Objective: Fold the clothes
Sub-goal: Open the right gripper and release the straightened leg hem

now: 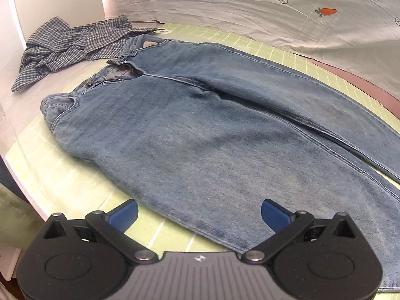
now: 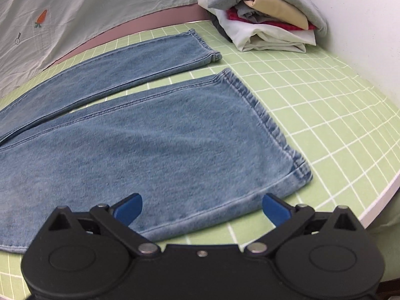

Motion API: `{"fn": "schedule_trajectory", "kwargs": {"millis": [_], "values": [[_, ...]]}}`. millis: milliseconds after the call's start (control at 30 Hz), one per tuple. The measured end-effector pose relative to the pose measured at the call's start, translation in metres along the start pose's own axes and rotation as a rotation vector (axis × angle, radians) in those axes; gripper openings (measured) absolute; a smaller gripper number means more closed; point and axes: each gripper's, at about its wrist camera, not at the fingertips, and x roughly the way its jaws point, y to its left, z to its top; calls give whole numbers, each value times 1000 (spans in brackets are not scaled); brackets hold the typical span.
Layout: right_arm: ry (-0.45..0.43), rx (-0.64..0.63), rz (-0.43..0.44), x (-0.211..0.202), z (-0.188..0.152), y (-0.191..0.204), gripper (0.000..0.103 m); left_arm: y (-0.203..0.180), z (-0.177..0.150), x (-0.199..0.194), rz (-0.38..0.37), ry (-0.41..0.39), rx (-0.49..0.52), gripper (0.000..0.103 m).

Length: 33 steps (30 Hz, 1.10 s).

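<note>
Light blue jeans [image 1: 200,130] lie spread flat on a green grid mat [image 1: 75,175], waistband at the far left, both legs running right. My left gripper [image 1: 200,215] is open above the near edge of the thigh, with nothing between its blue fingers [image 1: 126,213]. In the right wrist view the two jeans legs [image 2: 155,137] end in hems, the nearer hem [image 2: 270,125] wide and the farther one narrow. Over the near leg's lower edge, close to the hem corner, my right gripper [image 2: 202,208] hovers wide open, gripping nothing.
A crumpled blue checked shirt [image 1: 67,47] lies beyond the waistband at the far left. A pile of folded clothes [image 2: 265,17] sits at the mat's far right corner. A pale sheet with a carrot print [image 1: 250,5] borders the far side. The table's white edge [image 2: 380,200] curves near right.
</note>
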Motion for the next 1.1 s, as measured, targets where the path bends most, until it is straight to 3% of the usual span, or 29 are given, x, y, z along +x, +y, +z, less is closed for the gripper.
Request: {"fn": "schedule_trajectory", "kwargs": {"millis": [267,400,867,1100], "values": [[37,71,82,-2,-13,27,103,44,2,0,-7,19,-82,103],[39,184,136,-4,-12,36,103,68,12,6,-12,35,-128,103],[36,220,-98,10,-6,77,103,165,62,54,80,39,-329,102],[36,272,-175,15,-1,78,103,209,87,80,109,20,-462,92]]}}
